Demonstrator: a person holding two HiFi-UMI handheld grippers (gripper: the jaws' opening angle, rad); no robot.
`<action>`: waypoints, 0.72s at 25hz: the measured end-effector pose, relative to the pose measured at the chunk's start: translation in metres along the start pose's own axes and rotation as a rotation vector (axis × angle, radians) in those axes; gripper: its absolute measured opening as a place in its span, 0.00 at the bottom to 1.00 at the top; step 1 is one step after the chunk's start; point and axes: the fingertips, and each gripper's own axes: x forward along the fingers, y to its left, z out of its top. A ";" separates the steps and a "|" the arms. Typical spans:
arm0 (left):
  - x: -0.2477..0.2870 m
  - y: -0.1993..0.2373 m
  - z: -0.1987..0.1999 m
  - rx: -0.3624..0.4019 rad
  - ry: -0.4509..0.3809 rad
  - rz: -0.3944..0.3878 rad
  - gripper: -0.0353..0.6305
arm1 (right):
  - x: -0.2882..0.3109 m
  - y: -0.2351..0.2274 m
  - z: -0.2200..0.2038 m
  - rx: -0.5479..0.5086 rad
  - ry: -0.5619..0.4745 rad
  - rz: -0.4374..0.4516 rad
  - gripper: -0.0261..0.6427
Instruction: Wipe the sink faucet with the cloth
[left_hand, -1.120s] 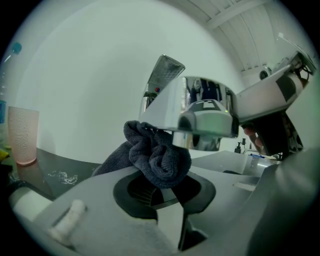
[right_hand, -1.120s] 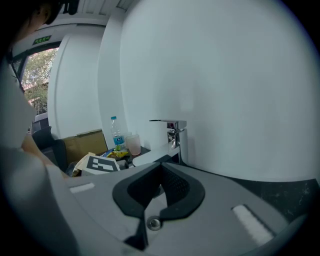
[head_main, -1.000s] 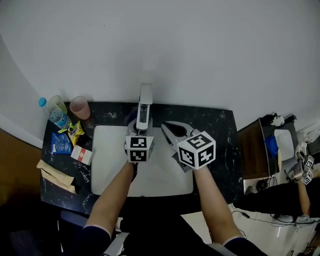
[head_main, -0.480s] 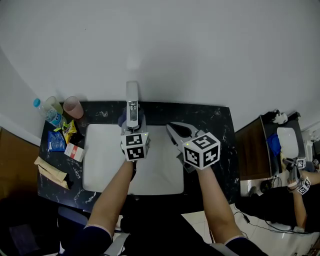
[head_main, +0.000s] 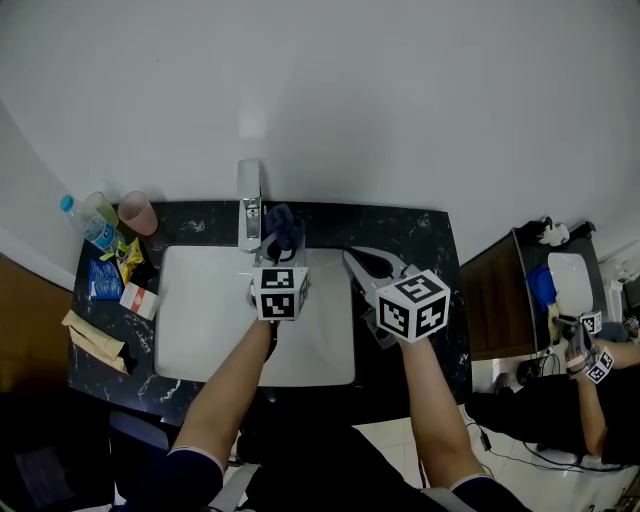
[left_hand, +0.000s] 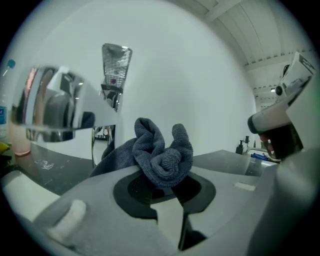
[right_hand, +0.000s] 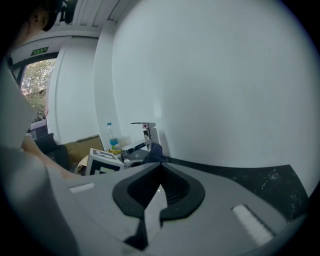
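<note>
In the head view the left gripper's (left_hand: 166, 185) jaws are hidden under its marker cube and under the cloth (left_hand: 162, 157), so only its own view shows them: they are closed on the bunched grey-blue cloth, which stands up out of the tips. The cloth is just to the right of the faucet (head_main: 250, 205), beside the spout; whether it touches the chrome I cannot tell. In the left gripper view the faucet is blurred and cut off at the left edge. The right gripper (right_hand: 160, 167) has its jaws together with nothing between them, well to the right of the faucet. Both forearms are bare and reach forward over the white sink (head_main: 190, 300), the grippers pointing a little downward toward the wall (head_main: 350, 100). Around the sink is a black marbled countertop (head_main: 420, 235). Far left of the faucet stand a water bottle (head_main: 82, 222) and a pink cup (head_main: 138, 212), with small packets too small to read
</note>
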 end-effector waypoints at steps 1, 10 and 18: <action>-0.004 -0.009 0.001 0.012 0.001 -0.023 0.16 | -0.004 -0.002 0.001 0.004 -0.008 -0.005 0.05; -0.078 -0.042 0.022 0.029 0.041 -0.163 0.16 | -0.024 0.004 0.024 0.057 -0.136 -0.024 0.05; -0.140 -0.015 0.055 -0.005 0.020 -0.203 0.16 | -0.015 0.064 0.047 -0.006 -0.225 0.038 0.05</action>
